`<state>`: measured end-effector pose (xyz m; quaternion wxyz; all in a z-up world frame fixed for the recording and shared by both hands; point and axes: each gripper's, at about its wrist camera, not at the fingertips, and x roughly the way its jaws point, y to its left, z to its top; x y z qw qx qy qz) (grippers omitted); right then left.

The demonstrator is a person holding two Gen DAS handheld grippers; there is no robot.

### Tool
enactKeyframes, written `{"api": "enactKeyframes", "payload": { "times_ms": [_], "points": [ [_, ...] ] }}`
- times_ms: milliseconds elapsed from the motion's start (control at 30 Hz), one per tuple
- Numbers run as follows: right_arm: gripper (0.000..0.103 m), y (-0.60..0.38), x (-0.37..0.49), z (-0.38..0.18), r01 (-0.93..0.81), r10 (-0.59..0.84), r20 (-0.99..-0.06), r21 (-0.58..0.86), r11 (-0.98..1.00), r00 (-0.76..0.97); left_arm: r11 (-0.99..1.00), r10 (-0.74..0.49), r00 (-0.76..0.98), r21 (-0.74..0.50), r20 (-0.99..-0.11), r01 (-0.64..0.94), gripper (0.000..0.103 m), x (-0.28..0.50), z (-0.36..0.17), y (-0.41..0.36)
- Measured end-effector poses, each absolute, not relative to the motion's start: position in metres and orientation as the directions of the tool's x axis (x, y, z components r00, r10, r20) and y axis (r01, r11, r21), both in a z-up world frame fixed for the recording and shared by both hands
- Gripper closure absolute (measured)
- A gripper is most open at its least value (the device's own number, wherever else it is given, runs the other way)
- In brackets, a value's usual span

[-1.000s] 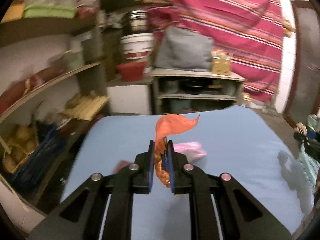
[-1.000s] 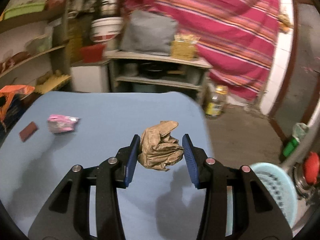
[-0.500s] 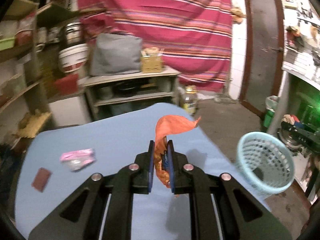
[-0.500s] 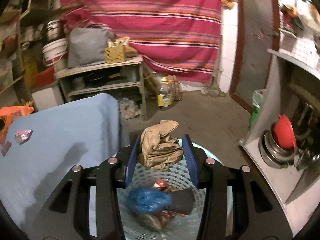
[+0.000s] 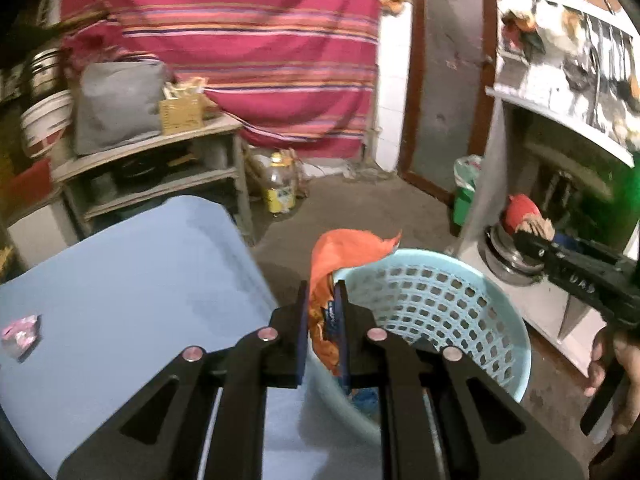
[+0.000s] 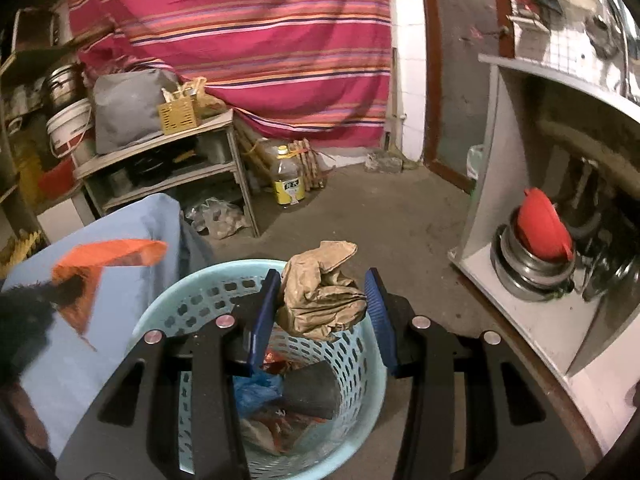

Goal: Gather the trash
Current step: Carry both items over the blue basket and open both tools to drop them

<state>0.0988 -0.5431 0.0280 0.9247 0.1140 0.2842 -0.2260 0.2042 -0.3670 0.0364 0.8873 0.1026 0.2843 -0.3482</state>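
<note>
Trash fills both my tools. My left tool (image 5: 323, 322) pinches an orange wrapper (image 5: 340, 252) at the near rim of the pale blue basket (image 5: 460, 300), beside the blue table (image 5: 120, 272). My right tool (image 6: 322, 300) clamps a crumpled brown paper wad (image 6: 320, 292) directly above the same basket (image 6: 192, 304), which already holds a blue bag (image 6: 256, 390) and a dark block (image 6: 312, 390). A pink wrapper (image 5: 20, 336) lies on the table.
</note>
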Motion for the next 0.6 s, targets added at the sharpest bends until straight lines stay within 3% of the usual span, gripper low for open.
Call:
{"api": "enactKeyframes", "payload": {
  "times_ms": [233, 300, 367, 500, 600],
  "points": [
    [0.059, -0.553, 0.099, 0.021, 0.493, -0.347, -0.593, 0.099, 0.864, 0.727, 0.682, -0.556, 0.538, 0.022, -0.633, 0.731, 0.088, 0.198, 0.015, -0.406],
    [0.059, -0.555, 0.099, 0.019, 0.492, -0.343, -0.598, 0.100, 0.865, 0.724, 0.679, -0.545, 0.534, 0.032, -0.646, 0.733, 0.074, 0.196, 0.010, -0.409],
    [0.059, -0.556, 0.099, 0.019, 0.491, -0.340, -0.601, 0.102, 0.865, 0.724, 0.693, -0.533, 0.561, 0.053, -0.634, 0.719, 0.049, 0.196, 0.011, -0.404],
    [0.059, -0.552, 0.102, 0.019, 0.479, -0.331, -0.601, 0.099, 0.872, 0.727, 0.714, -0.535, 0.572, 0.030, -0.621, 0.699, 0.042, 0.196, 0.015, -0.391],
    [0.058, -0.544, 0.109, 0.018, 0.460, -0.319, -0.607, 0.086, 0.884, 0.727, 0.740, -0.521, 0.610, 0.040, -0.597, 0.672, 0.030, 0.198, 0.027, -0.375]
  ]
}}
